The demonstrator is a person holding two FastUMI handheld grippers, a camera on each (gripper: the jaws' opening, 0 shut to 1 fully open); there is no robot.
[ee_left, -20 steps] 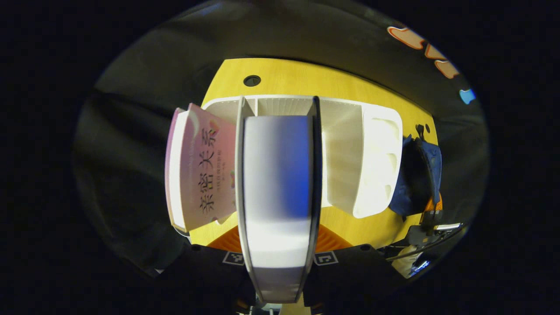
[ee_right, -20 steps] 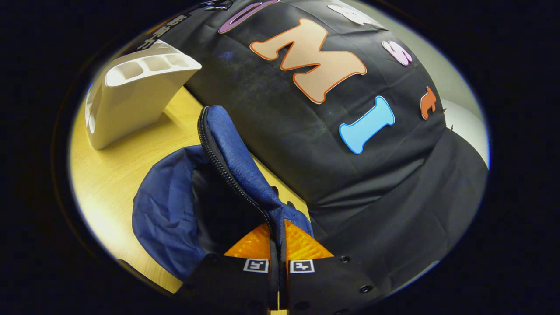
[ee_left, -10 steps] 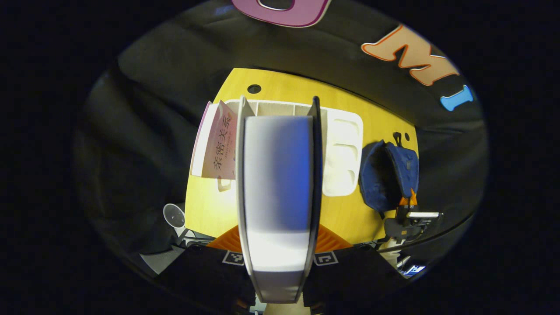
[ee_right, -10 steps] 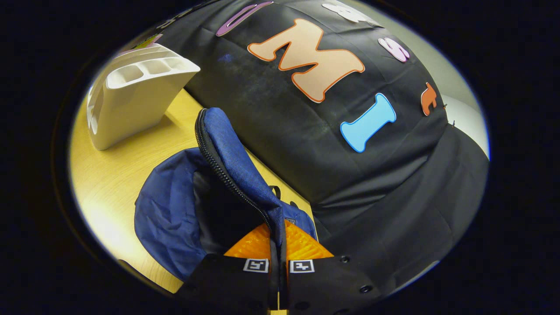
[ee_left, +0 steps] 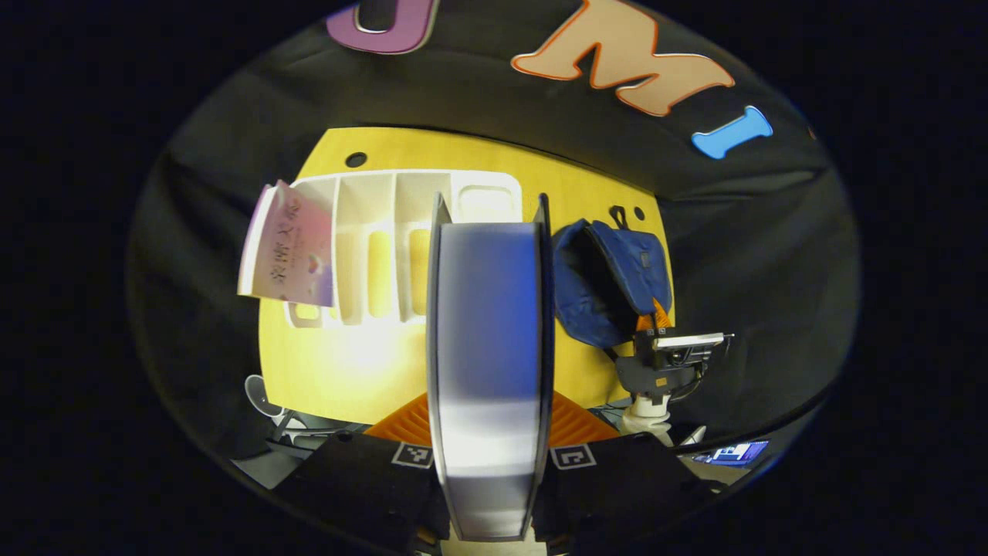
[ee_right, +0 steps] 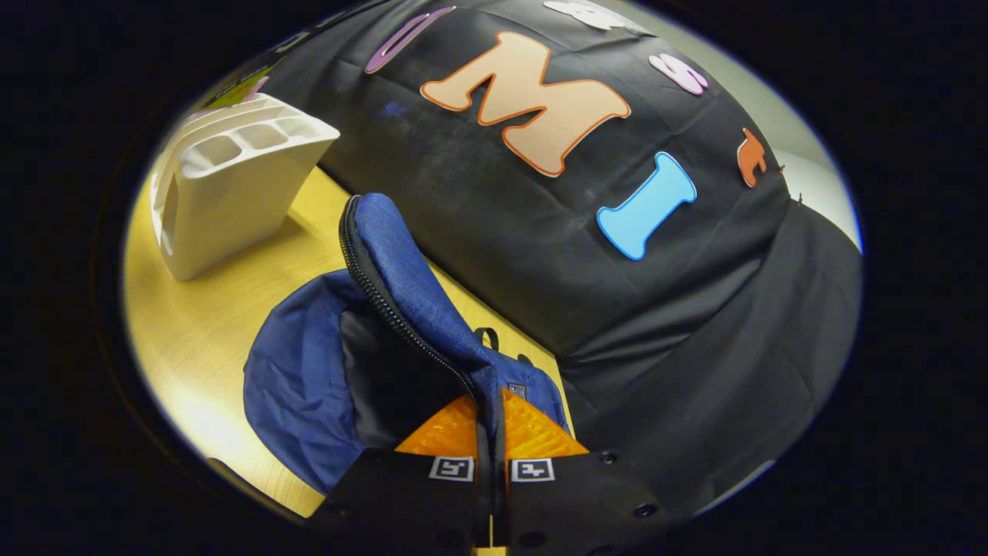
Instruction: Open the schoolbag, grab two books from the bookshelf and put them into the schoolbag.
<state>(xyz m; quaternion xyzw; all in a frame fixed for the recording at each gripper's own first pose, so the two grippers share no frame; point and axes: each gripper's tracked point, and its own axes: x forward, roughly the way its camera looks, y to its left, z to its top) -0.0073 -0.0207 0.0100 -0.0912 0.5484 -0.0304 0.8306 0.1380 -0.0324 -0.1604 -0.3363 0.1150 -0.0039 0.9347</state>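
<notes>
A thick book (ee_left: 488, 309) is seen edge-on, its white page block facing me, with my left gripper (ee_left: 488, 417) shut on it, high above the table. Behind and left of it stands the white bookshelf (ee_left: 351, 232), where a pink book (ee_left: 292, 251) leans in the leftmost slot. To the right lies the blue schoolbag (ee_left: 594, 286) with its mouth open. My right gripper (ee_right: 491, 421) is shut on the zipper edge of the bag's flap (ee_right: 401, 270) and holds it up; the dark inside (ee_right: 386, 371) shows. That gripper (ee_left: 652, 315) also shows past the book.
The yellow wooden table (ee_left: 347, 363) carries shelf and bag, with bare wood between them (ee_right: 208, 309). The white bookshelf (ee_right: 231, 193) stands beyond the bag. Two round cable holes (ee_left: 356, 160) sit near the far edge. Black cloth closes in the back and sides.
My left gripper has lifted the book out of the shelf, backed away and swung right, so the shelf looks smaller and the bag nearer centre. The right gripper barely moved.
</notes>
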